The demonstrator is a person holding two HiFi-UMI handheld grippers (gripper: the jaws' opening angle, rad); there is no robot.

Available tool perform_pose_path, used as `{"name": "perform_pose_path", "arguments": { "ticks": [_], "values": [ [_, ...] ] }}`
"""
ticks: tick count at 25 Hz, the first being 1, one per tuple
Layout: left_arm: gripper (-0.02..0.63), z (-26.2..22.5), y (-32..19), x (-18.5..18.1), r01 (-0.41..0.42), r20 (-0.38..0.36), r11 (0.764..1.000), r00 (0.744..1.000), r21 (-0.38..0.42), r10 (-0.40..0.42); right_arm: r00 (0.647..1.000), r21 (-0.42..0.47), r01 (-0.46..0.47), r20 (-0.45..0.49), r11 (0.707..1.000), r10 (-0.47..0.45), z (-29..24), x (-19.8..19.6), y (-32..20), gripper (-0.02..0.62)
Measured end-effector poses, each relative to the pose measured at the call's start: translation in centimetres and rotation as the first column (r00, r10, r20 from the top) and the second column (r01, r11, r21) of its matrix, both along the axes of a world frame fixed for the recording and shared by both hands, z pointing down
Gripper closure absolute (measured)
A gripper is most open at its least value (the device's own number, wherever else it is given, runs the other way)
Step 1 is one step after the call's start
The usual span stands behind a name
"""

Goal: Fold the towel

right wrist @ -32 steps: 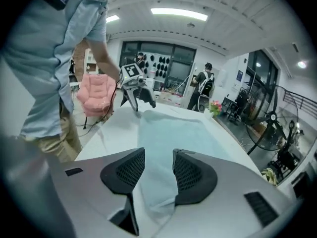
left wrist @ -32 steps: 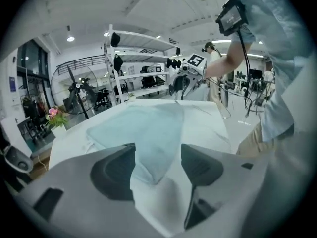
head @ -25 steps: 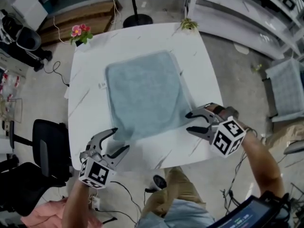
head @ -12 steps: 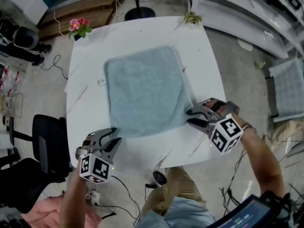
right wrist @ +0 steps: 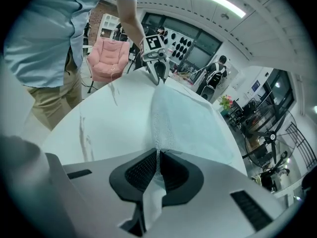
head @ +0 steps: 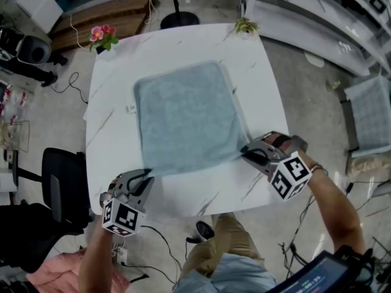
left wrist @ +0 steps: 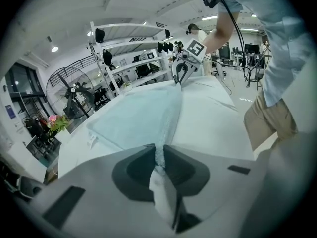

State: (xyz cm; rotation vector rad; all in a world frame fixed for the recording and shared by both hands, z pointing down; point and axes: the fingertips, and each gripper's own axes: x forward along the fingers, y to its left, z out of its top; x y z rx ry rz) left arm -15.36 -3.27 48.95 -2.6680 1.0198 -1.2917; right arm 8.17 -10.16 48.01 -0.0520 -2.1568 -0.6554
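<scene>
A light blue-grey towel (head: pixel 186 118) lies spread flat on the white marble-look table (head: pixel 183 191). My left gripper (head: pixel 145 174) is at the towel's near left corner. In the left gripper view its jaws (left wrist: pixel 159 155) have just been closing and now pinch the towel's edge (left wrist: pixel 163 118). My right gripper (head: pixel 245 150) is at the near right corner. Its jaws (right wrist: pixel 157 162) have also just been closing and are shut on the towel's edge (right wrist: pixel 161 113). Each gripper view shows the other gripper across the towel's near edge.
Pink flowers (head: pixel 102 36) stand at the table's far left corner and a small plant (head: pixel 245 24) at the far right. A black chair (head: pixel 61 188) is left of the table, white shelving (head: pixel 317 17) to the right. A small tag (head: pixel 130 108) lies beside the towel.
Both grippers came down onto the towel's near corners, and their jaws went from wide open to closed on the cloth. The towel itself lies as before.
</scene>
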Motion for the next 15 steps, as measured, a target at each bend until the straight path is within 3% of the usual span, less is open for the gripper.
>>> {"name": "perform_pose_path", "arguments": {
  "ticks": [15],
  "values": [
    [0.560, -3.3, 12.9, 3.8, -0.037, -0.095, 0.998, 0.995, -0.048, 0.032, 0.999, -0.098, -0.035, -0.003, 0.995, 0.035, -3.0, 3.6, 12.4, 0.563]
  ]
}}
